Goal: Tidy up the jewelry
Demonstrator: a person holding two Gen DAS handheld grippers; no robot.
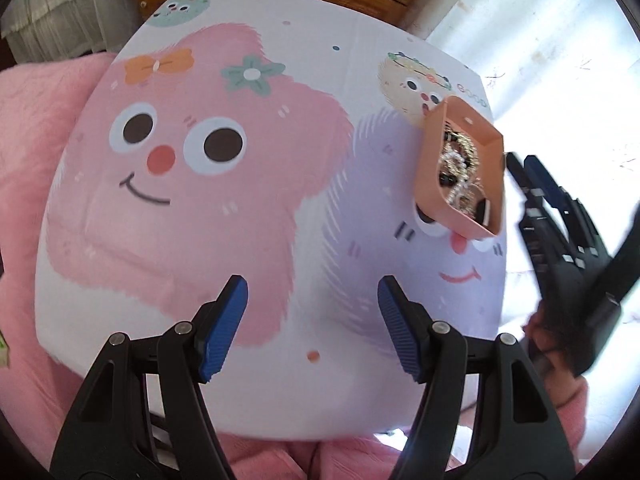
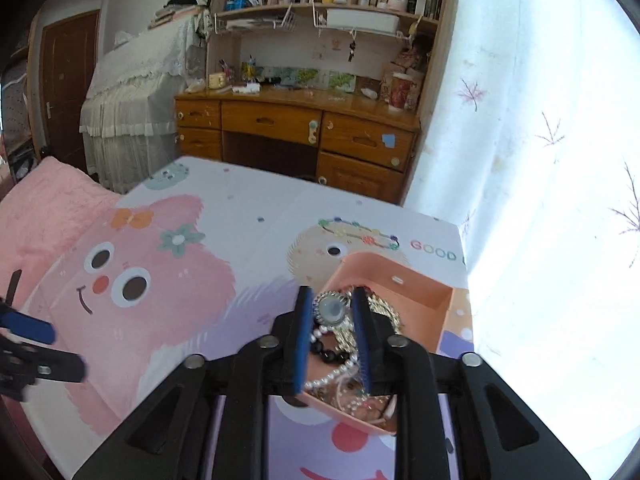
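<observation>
A pink open box (image 1: 428, 168) full of tangled jewelry (image 1: 460, 176) sits near the right edge of a cartoon-printed table (image 1: 248, 240). It also shows in the right wrist view (image 2: 416, 304). My right gripper (image 2: 332, 308) hangs over the box, its jaws narrowed around a round pale-stone brooch (image 2: 331, 309); I cannot tell whether the pads touch it. Pearl and black bead strands (image 2: 332, 356) lie below. My left gripper (image 1: 312, 292) is open and empty over the table's near middle. The right gripper (image 1: 536, 200) appears blurred at the right edge of the left wrist view.
A wooden desk with drawers (image 2: 304, 128) and bookshelves stands behind the table. A white curtain (image 2: 540, 160) hangs along the right. Pink fleece bedding (image 1: 36, 128) lies on the left of the table.
</observation>
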